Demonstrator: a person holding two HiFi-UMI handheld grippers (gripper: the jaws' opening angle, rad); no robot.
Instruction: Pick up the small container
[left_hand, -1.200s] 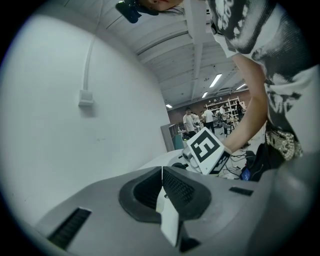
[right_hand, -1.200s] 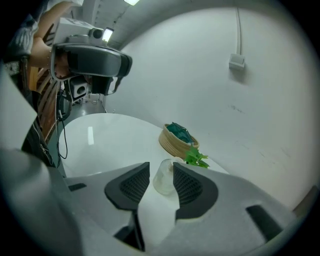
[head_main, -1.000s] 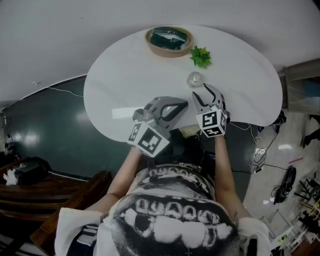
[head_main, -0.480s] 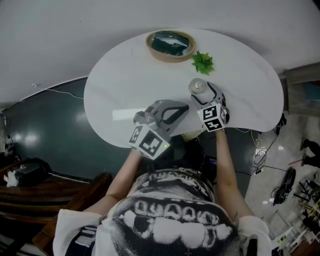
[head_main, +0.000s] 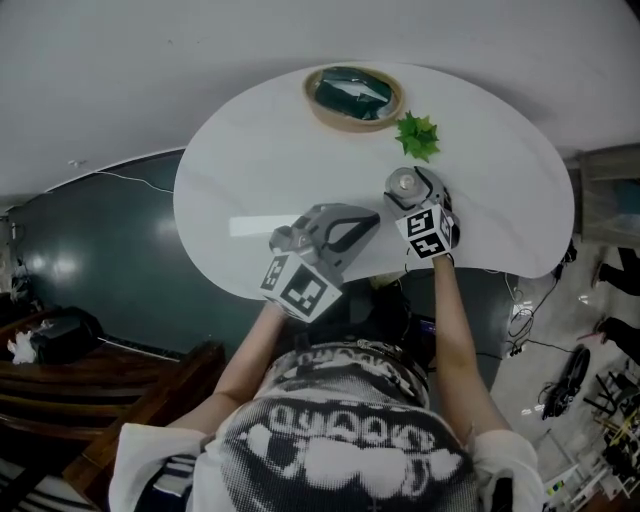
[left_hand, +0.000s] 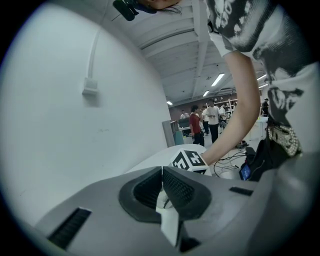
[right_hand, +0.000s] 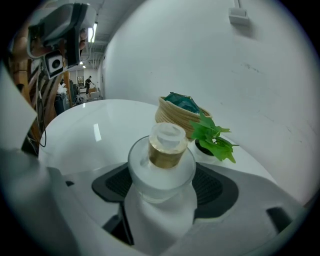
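"Where is the small container (right_hand: 162, 157)?"

"On the white table (head_main: 250, 170), right between the jaws of the right gripper (head_main: 412, 192). Those jaws have just been opening. They stand wide apart and don't squeeze it."

"Can you see its bottom?"

"No, the gripper covers that. Only the gold neck and the clear top show well."

"And the left gripper (left_hand: 162, 172)?"

"Its jaws are pressed together. It hangs over the table's near edge."

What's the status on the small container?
Left tongs shut. Right tongs just been opening, wide around small container, not gripping. Plant behind, clear.
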